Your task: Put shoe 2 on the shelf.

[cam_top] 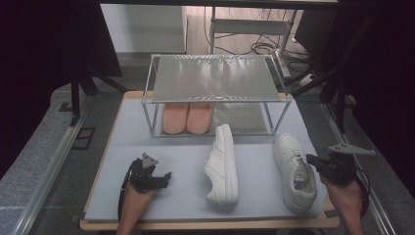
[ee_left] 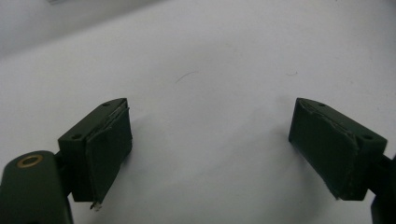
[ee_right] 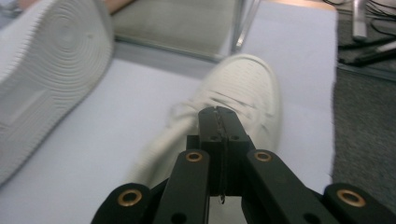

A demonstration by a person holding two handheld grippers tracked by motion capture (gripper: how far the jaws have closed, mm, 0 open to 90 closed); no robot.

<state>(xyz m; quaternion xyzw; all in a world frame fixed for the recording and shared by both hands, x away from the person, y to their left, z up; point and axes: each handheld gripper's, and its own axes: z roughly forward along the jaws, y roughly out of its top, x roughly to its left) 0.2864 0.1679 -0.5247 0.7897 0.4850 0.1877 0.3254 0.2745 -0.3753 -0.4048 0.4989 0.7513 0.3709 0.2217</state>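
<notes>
While my left claw (cam_top: 164,177) rested low over the bare front of the mat (cam_top: 171,156), its jaws stood wide apart with nothing between them; I judged it was simply parked there, out of the way. My right claw (cam_top: 313,160) was clenched, pads pressed flat together, at the opening of the upright sneaker (cam_top: 295,171) on the right side of the mat. Whether a thin bit of the collar or tongue was pinched between the pads I could not tell; from the right claw's own camera the jaws (ee_right: 218,122) looked closed on each other with the shoe blurred just beyond them.

Farther in, near the middle, the second sneaker (cam_top: 222,164) lay tipped on its side, sole (ee_right: 46,70) turned toward my right claw. That one would need righting, I judged, before the pair could sit together.

Beyond both stood the rack (cam_top: 215,93), its top shelf bare and a pink pair (cam_top: 187,117) tucked on the lower level at the left, which left room beside them, likely where the white shoes were headed.
</notes>
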